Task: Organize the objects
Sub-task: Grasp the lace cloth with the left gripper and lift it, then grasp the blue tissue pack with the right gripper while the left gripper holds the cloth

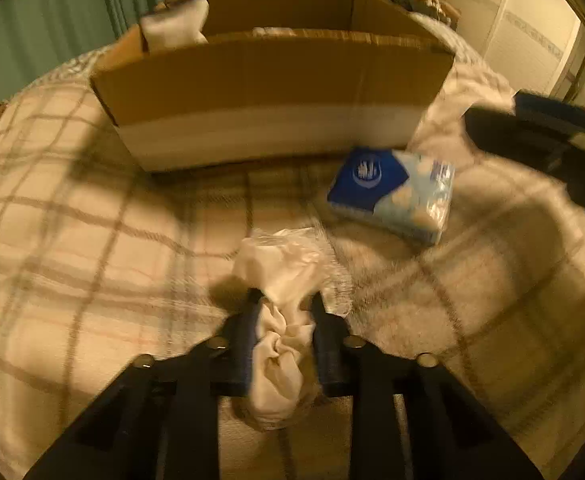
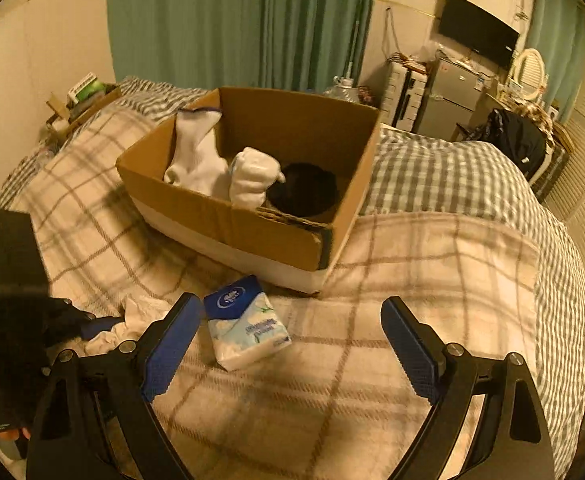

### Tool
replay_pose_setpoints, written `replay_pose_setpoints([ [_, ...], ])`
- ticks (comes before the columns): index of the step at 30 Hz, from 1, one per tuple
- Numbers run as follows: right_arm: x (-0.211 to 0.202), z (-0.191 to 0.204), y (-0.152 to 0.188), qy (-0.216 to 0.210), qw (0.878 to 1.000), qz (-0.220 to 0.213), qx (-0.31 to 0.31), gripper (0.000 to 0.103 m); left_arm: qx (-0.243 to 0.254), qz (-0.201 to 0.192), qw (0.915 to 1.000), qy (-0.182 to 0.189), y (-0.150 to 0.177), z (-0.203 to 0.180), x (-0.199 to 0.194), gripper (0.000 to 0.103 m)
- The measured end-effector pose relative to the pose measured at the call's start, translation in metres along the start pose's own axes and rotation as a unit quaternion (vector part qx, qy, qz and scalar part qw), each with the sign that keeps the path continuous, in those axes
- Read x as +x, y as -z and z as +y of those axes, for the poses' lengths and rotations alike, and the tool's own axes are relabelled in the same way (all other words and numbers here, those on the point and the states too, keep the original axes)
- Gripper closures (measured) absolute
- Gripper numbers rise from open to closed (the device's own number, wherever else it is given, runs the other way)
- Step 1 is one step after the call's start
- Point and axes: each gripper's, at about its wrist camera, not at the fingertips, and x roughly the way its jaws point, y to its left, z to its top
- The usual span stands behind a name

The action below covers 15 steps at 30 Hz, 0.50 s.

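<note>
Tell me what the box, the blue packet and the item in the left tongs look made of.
Box: matte brown corrugated cardboard, fluted edge showing. Blue packet: glossy printed plastic film, probably over tissues. Item in the left tongs: soft crumpled white fabric, seemingly inside clear crinkly plastic.

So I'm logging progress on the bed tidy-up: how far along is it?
Partway. Done: white socks, a white bundle and a dark item are in the cardboard box. In hand: the left tool grips a white cloth in plastic. Left: the tissue pack on the blanket; right tool is open.
</note>
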Motion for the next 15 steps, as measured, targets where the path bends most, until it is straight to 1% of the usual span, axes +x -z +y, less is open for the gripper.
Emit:
replay_pose_setpoints([
  [1,0.003,0.004,-0.002,0.000,1.000,0.002,-0.009,0.012,-0.005,-0.009,0.9999,-0.005,-0.001,0.003,-0.006,0.084],
  [4,0.011,0.011,-0.007,0.003,1.000,0.008,-0.024,0.012,-0.025,-0.040,0.9983,-0.036,-0.007,0.020,-0.027,0.084],
  [7,0.025,0.018,-0.012,0.003,0.999,0.025,-0.035,0.012,-0.036,-0.057,0.9950,-0.073,-0.012,0.039,-0.039,0.084],
  [10,0.044,0.030,-0.013,0.000,0.997,0.052,-0.051,0.012,-0.058,-0.056,0.9945,-0.067,-0.012,0.053,-0.040,0.084],
  [15,0.071,0.043,-0.006,0.007,0.992,0.099,-0.075,0.012,-0.062,-0.052,0.9955,-0.050,-0.008,0.057,-0.034,0.084],
])
